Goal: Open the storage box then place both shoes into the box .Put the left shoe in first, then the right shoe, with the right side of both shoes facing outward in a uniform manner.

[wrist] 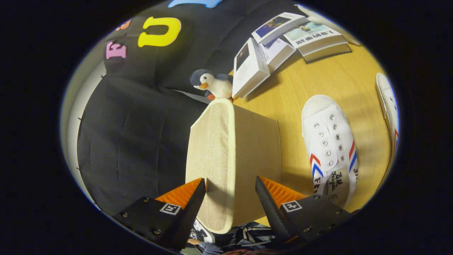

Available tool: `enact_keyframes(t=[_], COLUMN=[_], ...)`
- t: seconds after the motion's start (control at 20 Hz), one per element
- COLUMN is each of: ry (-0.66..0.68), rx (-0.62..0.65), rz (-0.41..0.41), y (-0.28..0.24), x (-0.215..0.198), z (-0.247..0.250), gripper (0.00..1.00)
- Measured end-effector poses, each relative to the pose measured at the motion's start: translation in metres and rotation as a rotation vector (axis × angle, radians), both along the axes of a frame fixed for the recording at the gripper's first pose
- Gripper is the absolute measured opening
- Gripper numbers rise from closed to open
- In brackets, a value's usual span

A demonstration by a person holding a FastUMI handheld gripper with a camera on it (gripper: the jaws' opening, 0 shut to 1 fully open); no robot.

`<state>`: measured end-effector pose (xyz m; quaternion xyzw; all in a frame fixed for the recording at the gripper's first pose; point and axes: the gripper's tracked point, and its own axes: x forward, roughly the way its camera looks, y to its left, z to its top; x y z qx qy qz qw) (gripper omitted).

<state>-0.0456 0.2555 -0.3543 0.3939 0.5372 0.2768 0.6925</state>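
Gripper view: claw (230, 184) fingers spread apart, straddling storage box (230, 156) edge, no contact visible.

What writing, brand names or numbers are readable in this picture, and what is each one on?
Nothing reads clearly enough to quote.
Book cover: one printed line, upside down and blurred, not readable.
White shoe: handwriting inside and print on its side, too small to read.
Gripper, open with its fingers astride the storage box: square coded markers, patterns rather than words.
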Motion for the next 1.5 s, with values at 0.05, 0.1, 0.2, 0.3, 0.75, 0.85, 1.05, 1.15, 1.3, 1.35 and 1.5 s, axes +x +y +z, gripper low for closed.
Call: enact_keyframes(t=[0.05, 0.1, 0.2, 0.3, 0.75, 0.85, 1.05, 1.15, 1.3, 1.35, 1.5], ry=[0.023, 0.039, 0.06, 0.061, -0.094, -0.178, -0.277, -0.265, -0.298, -0.311, -0.331], rx=[0.032, 0.047, 0.073, 0.074, 0.157, 0.162, 0.159, 0.179, 0.166, 0.164, 0.148], rz=[-0.014, -0.027, -0.044, -0.04, 0.06, 0.107, 0.209, 0.238, 0.286, 0.302, 0.334], y=[0.003, 0.004, 0.005, 0.003, 0.035, 0.055, 0.11, 0.141, 0.18, 0.195, 0.245], x=[0.002, 0.003, 0.004, 0.006, 0.004, 0.006, 0.005, 0.004, 0.006, 0.006, 0.004], z=[0.003, 0.007, 0.017, 0.024, 0.125, 0.151, 0.179, 0.185, 0.189, 0.19, 0.185], gripper=[0.84, 0.71, 0.49, 0.29, 0.17, 0.17, 0.17, 0.18, 0.17, 0.17, 0.17])
